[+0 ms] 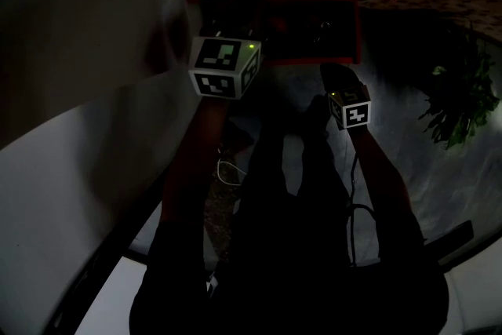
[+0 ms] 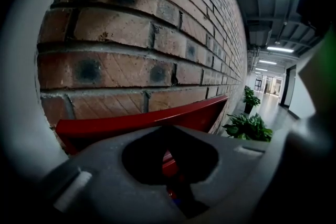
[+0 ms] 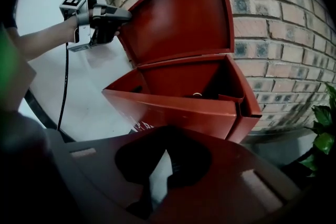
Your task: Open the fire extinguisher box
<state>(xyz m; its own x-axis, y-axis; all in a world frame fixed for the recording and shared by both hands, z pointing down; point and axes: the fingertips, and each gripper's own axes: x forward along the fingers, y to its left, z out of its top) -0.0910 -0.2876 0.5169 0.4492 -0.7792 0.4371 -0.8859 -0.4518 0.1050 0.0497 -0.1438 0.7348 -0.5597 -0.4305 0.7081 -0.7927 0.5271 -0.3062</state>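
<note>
Holding the raised lid, left gripper seems clamped; right gripper closed, empty.

Ahead of the right gripper, the red metal fire extinguisher box stands open. Its cavity can be entered from above and from the front, with only a small pale ring at the back. Beyond it the raised red metal lid tilts back toward the brick wall and closes that way off. Up and to the left, the left gripper is clamped on the lid's edge – its forearm and hanging black cable cross that side. To the right a green leafy plant crowds the box's end. Straight ahead of the left gripper the bricks stand close – free room lies only to its right, along the corridor.
</note>
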